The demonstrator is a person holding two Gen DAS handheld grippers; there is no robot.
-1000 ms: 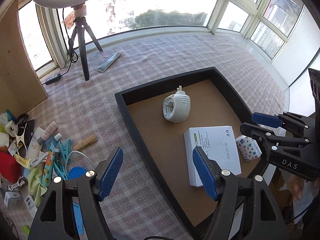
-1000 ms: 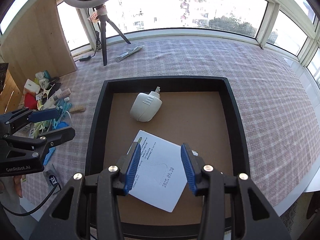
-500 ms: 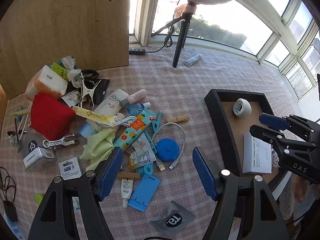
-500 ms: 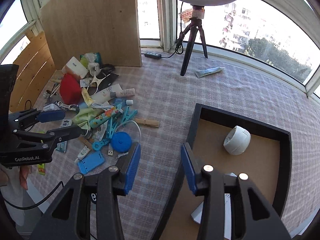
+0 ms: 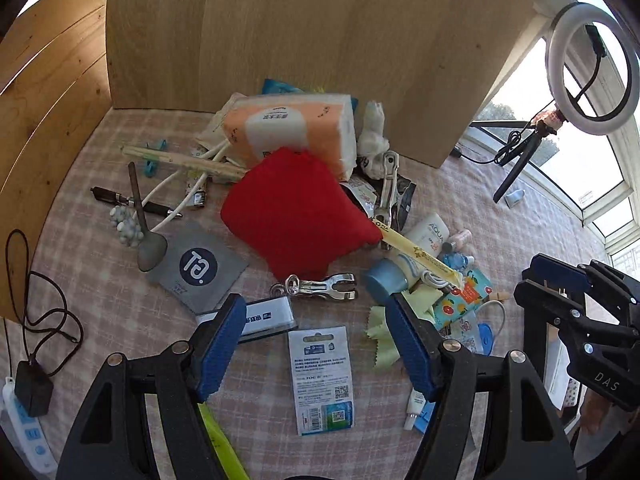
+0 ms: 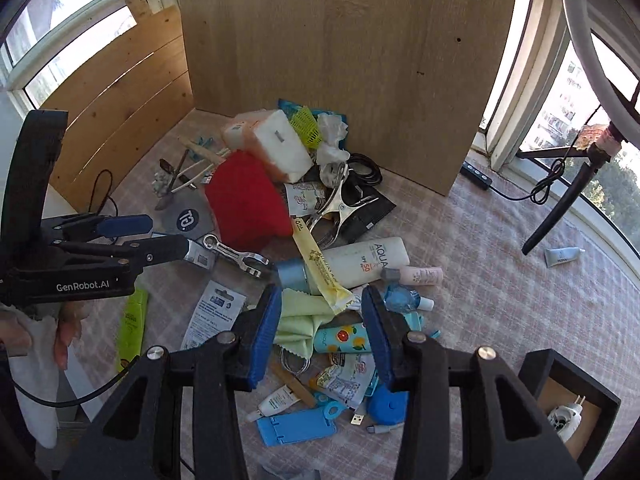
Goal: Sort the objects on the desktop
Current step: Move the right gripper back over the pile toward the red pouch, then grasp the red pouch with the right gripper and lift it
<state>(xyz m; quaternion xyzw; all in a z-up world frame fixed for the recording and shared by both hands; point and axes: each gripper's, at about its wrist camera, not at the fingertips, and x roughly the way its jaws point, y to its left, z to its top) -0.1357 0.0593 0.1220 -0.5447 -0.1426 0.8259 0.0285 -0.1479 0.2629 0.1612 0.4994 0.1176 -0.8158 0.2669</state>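
A heap of small desk items lies on the checked cloth: a red pouch (image 5: 292, 208) (image 6: 244, 204), a tissue pack (image 5: 288, 128), a metal clip (image 5: 320, 286) and a white sunscreen tube (image 6: 364, 260). My left gripper (image 5: 316, 336) hangs open above a printed card pack (image 5: 322, 376), touching nothing. My right gripper (image 6: 320, 332) is open too, over a yellow-green cloth (image 6: 300, 316) and a fruit-printed tube (image 6: 342, 338). Each gripper shows in the other's view, the left gripper (image 6: 132, 236) at the left and the right gripper (image 5: 576, 300) at the right. The black tray (image 6: 560, 372) holds a white plug adapter (image 6: 564, 420).
A wooden board (image 5: 300, 40) stands behind the heap, with a second panel (image 6: 120, 92) to the left. A ring light on a tripod (image 5: 592, 68) stands at the right. A power strip (image 5: 24, 428) with a cable lies at the left edge. A person's hand (image 6: 64, 332) holds the left gripper.
Both grippers have swung left from above the black tray to above the heap of clutter. The tray has slid to the right edge of view. Neither pair of jaws changed width.
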